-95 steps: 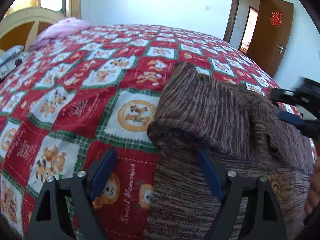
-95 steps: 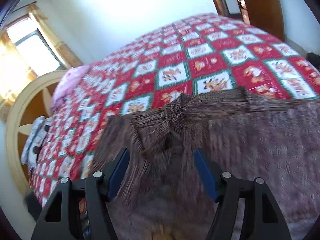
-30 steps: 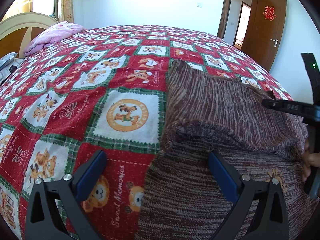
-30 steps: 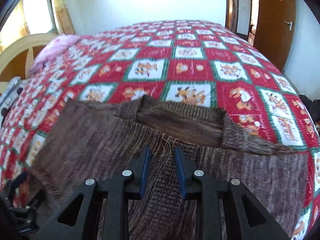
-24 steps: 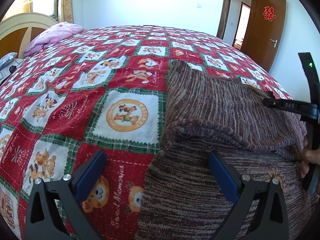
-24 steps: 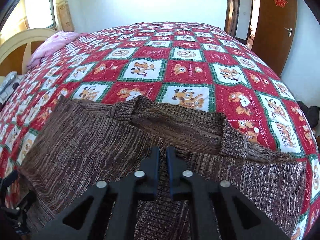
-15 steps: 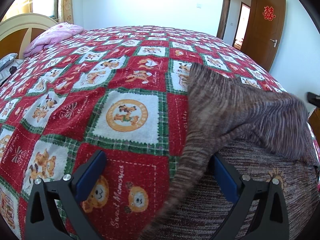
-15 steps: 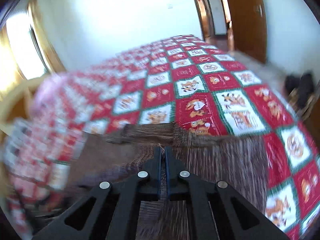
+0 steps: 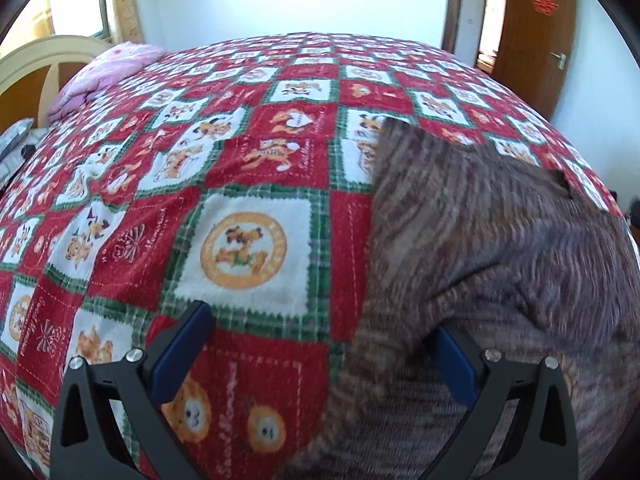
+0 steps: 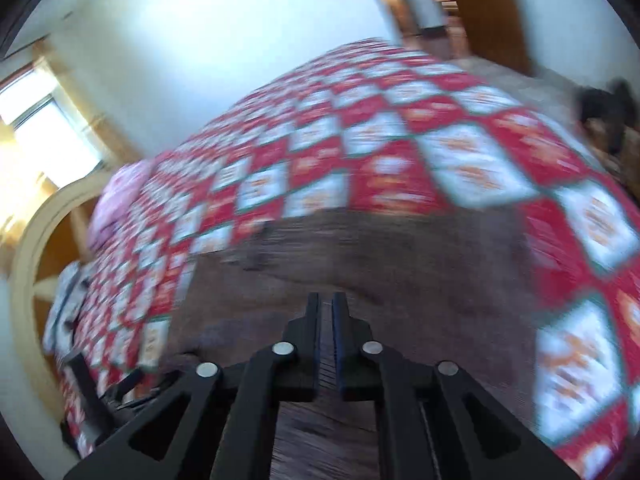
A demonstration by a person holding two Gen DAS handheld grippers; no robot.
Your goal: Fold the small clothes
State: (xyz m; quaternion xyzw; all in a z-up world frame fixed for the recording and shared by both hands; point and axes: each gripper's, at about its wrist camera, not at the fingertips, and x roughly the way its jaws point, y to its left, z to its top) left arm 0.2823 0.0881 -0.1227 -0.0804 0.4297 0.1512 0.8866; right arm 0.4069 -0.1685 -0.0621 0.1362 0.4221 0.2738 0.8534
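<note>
A brown striped knit sweater point(image 9: 480, 240) lies on the red patterned bedspread point(image 9: 240, 160), with its upper layer lifted and draped toward the right. My left gripper point(image 9: 320, 352) is open and empty, low over the sweater's left edge. My right gripper point(image 10: 327, 312) is shut on a pinch of the sweater point(image 10: 400, 264) and holds the cloth up; this view is motion-blurred. The left gripper also shows in the right wrist view point(image 10: 104, 392) at the lower left.
A pink pillow point(image 9: 108, 68) and a curved wooden headboard point(image 9: 36, 60) are at the far left. A brown door point(image 9: 536, 32) stands at the right. Dark things point(image 10: 608, 108) sit on the floor beyond the bed's right edge.
My right gripper closed on the sweater's folded layer and pulled it up and to the right, uncovering bedspread at the left. The left gripper stayed open and nearly still.
</note>
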